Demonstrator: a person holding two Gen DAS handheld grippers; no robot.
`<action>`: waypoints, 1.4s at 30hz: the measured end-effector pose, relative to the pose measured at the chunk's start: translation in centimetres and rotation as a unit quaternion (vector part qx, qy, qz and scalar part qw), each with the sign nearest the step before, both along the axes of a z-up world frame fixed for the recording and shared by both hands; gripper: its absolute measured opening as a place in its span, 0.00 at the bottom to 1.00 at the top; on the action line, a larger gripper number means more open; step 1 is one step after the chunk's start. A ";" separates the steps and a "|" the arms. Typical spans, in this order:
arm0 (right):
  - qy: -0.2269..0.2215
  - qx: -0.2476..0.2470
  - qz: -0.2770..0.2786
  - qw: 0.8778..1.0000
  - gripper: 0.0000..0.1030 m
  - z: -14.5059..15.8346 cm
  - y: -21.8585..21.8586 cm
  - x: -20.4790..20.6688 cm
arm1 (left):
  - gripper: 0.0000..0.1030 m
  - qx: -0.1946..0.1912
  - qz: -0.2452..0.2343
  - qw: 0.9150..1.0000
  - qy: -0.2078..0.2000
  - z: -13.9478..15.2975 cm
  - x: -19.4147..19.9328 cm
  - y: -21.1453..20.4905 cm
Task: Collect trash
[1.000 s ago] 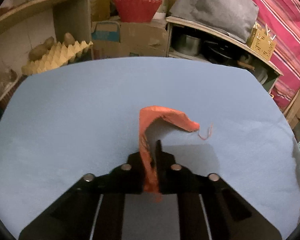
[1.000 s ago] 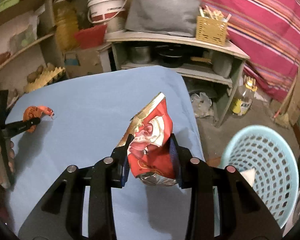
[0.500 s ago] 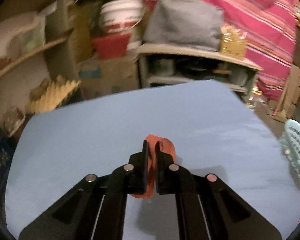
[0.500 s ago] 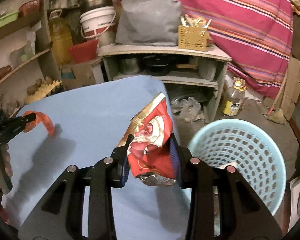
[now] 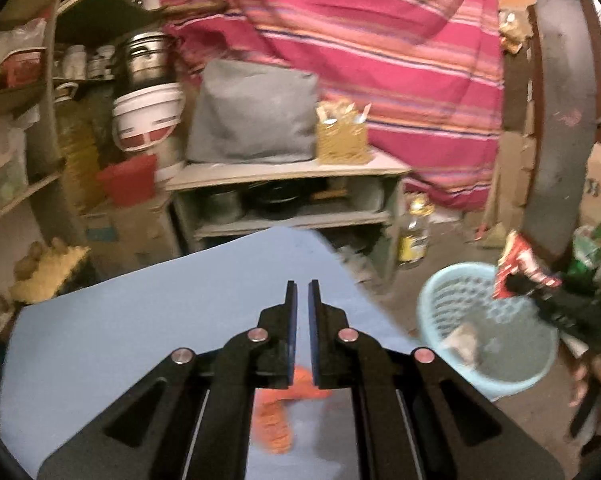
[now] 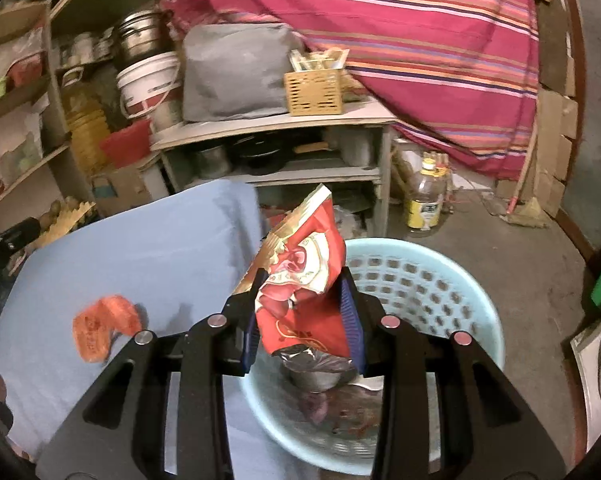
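My left gripper (image 5: pixel 302 286) has its jaws nearly together with nothing between the tips. An orange wrapper (image 5: pixel 278 420) lies below and behind the jaws; in the right wrist view the orange wrapper (image 6: pixel 98 330) is blurred over the blue table (image 6: pixel 140 260). My right gripper (image 6: pixel 302 280) is shut on a red snack bag (image 6: pixel 300 300), held above the light blue basket (image 6: pixel 420 280). The basket (image 5: pixel 484 364) holds some trash. The red snack bag (image 5: pixel 518 270) also shows at the right of the left wrist view.
A grey shelf unit (image 6: pixel 276 128) with pots stands beyond the table. A yellow-labelled bottle (image 6: pixel 426 200) stands on the floor by it. A striped red cloth (image 6: pixel 420 40) hangs behind. Shelves with a bucket (image 6: pixel 148 84) are at the left.
The orange wrapper has left my left gripper's jaws and now shows blurred over the table. My right gripper has carried the red bag from over the table to above the basket.
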State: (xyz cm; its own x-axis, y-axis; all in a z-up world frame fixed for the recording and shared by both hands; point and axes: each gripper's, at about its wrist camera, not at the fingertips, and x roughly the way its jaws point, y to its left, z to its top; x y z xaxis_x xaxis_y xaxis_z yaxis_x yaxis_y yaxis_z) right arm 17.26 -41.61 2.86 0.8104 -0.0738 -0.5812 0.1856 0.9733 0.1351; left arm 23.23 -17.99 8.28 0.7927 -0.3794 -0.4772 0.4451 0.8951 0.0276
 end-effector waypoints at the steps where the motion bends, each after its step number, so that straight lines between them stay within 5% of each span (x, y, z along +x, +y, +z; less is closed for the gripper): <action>1: -0.001 0.005 -0.007 1.000 0.35 0.0 -0.9 -0.3 | 0.06 -0.004 -0.009 1.000 -0.003 0.3 -0.3 -1.0; 7: -0.012 0.045 -0.044 0.998 0.35 -0.2 -5.5 -2.6 | 0.06 -0.012 -0.022 1.000 0.001 0.6 -0.3 -3.7; 13: -0.003 0.054 -0.044 0.998 0.35 -0.8 -6.7 -2.9 | 0.08 0.021 0.024 0.998 0.055 -3.5 2.8 -1.2; 14: -0.002 0.054 -0.043 0.998 0.35 -0.8 -6.7 -2.9 | 0.19 0.024 0.033 0.997 0.071 -4.5 3.5 -0.6; 15: -0.002 0.056 -0.041 0.998 0.35 -0.8 -6.7 -2.7 | 0.50 0.024 0.045 0.995 0.086 -5.4 4.0 0.0; 16: -0.001 0.059 -0.038 0.998 0.35 -0.8 -6.6 -2.5 | 0.67 0.025 0.058 0.994 0.090 -6.1 4.2 0.6; 17: -0.001 0.061 -0.036 0.997 0.35 -0.9 -6.6 -2.4 | 0.78 0.026 0.078 0.993 0.083 -6.6 4.2 1.1; 26: 0.008 0.055 -0.014 0.998 0.35 -1.0 -5.1 -0.7 | 0.76 0.070 0.090 0.984 0.140 -12.1 6.0 1.4; 28: 0.010 0.051 -0.012 0.999 0.36 -1.0 -5.0 -0.6 | 0.55 0.062 0.082 0.982 0.160 -13.2 6.5 1.7; 29: 0.011 0.047 -0.012 0.999 0.36 -1.0 -5.1 -0.7 | 0.26 0.059 0.076 0.980 0.175 -13.8 6.9 1.8; 30: 0.012 0.045 -0.013 0.999 0.36 -1.1 -5.3 -0.8 | 0.16 0.050 0.070 0.978 0.189 -14.1 7.0 2.1; 37: 0.006 0.060 -0.032 0.998 0.36 -1.3 -7.2 -1.8 | 0.09 0.010 0.070 0.985 0.156 -10.9 5.6 2.1; 42: -0.003 0.072 -0.041 0.997 0.36 -1.2 -8.1 -2.5 | 0.09 0.006 0.034 0.995 0.092 -6.2 3.1 -1.2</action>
State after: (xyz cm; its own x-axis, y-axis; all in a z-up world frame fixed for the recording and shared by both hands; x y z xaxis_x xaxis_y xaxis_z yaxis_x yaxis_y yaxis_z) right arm 14.77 -49.71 1.63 0.8084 -0.0561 -0.5860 0.2618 0.9258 0.2726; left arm 26.34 -19.18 2.10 0.7153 -0.3204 -0.6211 0.3816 0.9236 -0.0370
